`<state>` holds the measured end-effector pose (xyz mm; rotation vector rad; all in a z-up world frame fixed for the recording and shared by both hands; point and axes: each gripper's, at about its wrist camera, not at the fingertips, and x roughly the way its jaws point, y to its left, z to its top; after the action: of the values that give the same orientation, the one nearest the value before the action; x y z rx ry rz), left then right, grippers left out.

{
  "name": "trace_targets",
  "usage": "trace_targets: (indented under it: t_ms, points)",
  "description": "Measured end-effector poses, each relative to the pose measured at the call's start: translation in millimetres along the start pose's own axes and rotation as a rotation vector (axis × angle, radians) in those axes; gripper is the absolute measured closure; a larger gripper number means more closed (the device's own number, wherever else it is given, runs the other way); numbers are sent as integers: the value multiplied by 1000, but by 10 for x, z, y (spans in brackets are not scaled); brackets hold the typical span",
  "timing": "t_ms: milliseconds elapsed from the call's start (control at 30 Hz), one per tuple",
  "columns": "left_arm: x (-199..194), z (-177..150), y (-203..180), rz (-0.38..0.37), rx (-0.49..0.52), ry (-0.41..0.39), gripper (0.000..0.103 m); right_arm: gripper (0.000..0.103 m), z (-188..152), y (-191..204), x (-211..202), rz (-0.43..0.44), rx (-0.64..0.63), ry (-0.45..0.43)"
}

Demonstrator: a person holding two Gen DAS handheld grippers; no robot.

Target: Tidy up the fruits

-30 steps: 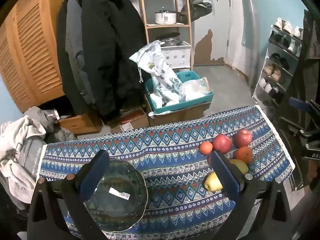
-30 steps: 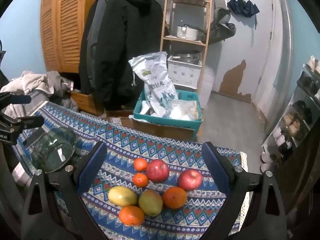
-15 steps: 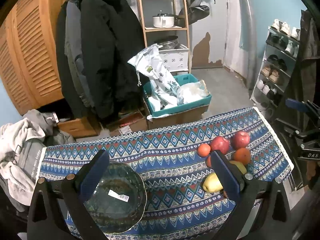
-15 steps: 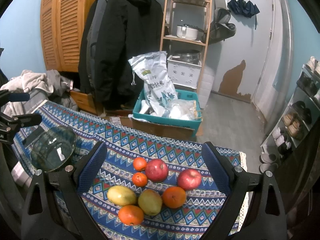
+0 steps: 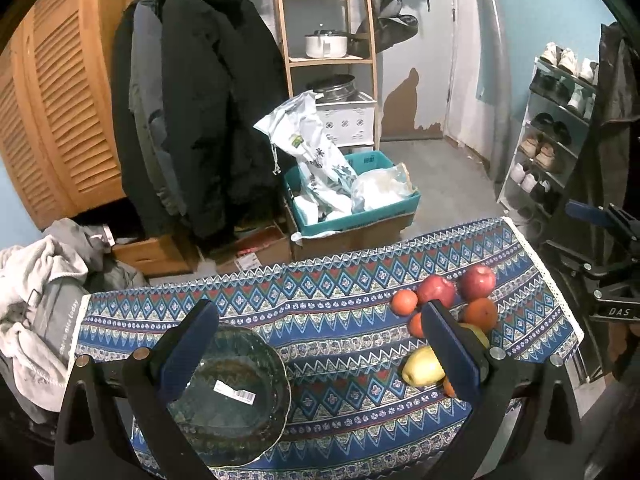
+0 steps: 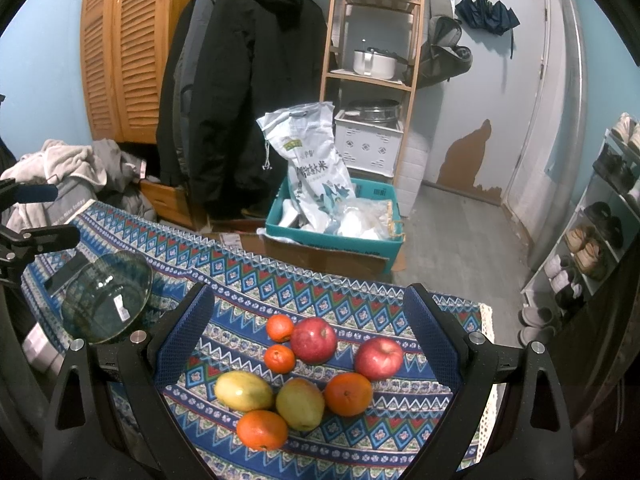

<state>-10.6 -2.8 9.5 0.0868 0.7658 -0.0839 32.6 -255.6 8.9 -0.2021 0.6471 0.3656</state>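
Tbl (image 6: 360, 300) w/ cloth: bowl (image 6: 106, 296), fruits (image 6: 304, 372).

Left gripper (image 5: 320, 330) hovering wide open over patterned tablecloth (image 5: 340, 292); glass bowl (image 5: 236, 392) sitting under left finger, fruit cluster (image 5: 444, 312) lying behind right finger (partly hidden).

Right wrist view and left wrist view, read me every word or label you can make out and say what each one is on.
"DAS": on the right tool's black body, at the left wrist view's edge.
"nice today": on grey clothing beside the table, partly legible.
Chinese characters on the white rice sack; the last two read "大米".
Barcode sticker on the glass bowl: too small to read.
Teal crate's label: blurred.
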Motion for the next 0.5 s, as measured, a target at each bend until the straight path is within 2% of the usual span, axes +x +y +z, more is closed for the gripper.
trace_targets:
  t_ms: [500]
  points:
    - [-18,-22,-6,-17,-13,0,1,9,-7,18,10,0,1,2]
